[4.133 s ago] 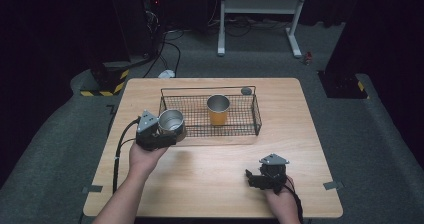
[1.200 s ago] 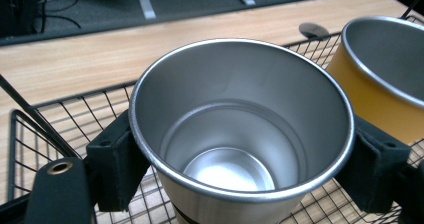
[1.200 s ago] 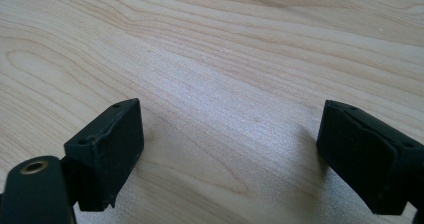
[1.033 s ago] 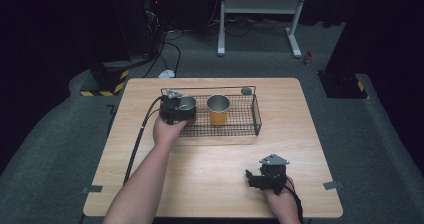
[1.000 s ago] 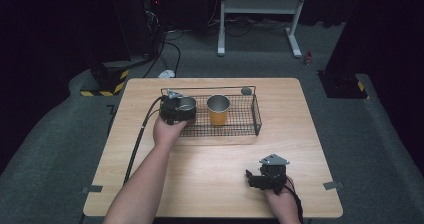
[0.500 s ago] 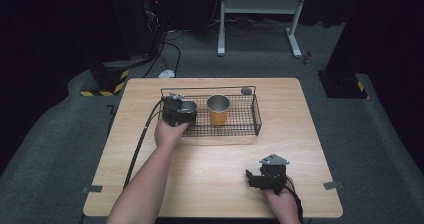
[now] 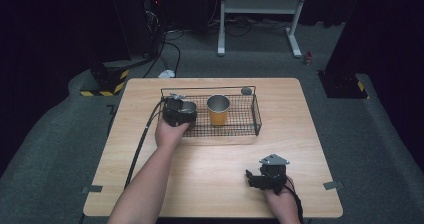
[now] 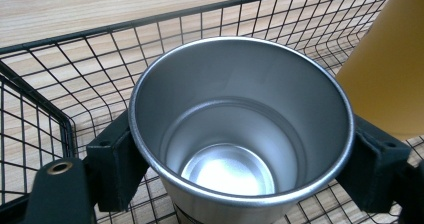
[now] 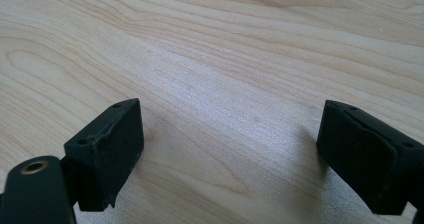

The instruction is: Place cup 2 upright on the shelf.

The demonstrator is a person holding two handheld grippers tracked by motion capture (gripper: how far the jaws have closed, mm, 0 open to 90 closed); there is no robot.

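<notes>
Wood table (image 7: 210, 184), wire basket (image 7: 250, 131) at 12 o'clock. Left gripper (image 8: 240, 159) clamps steel cup (image 8: 240, 129) inside it, orange cup (image 8: 385, 69) at its 3 o'clock. Right gripper (image 9: 230, 154) wide open, holding nothing.

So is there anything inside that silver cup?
No, the left gripper view looks straight down into the silver cup and shows only its bare shiny bottom.

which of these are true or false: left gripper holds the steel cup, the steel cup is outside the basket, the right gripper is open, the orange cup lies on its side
1. The left gripper holds the steel cup. True.
2. The steel cup is outside the wire basket. False: it is inside, at the basket's left end.
3. The right gripper is open with nothing between its jaws. True.
4. The orange cup lies on its side. False: it stands upright in the basket.
</notes>
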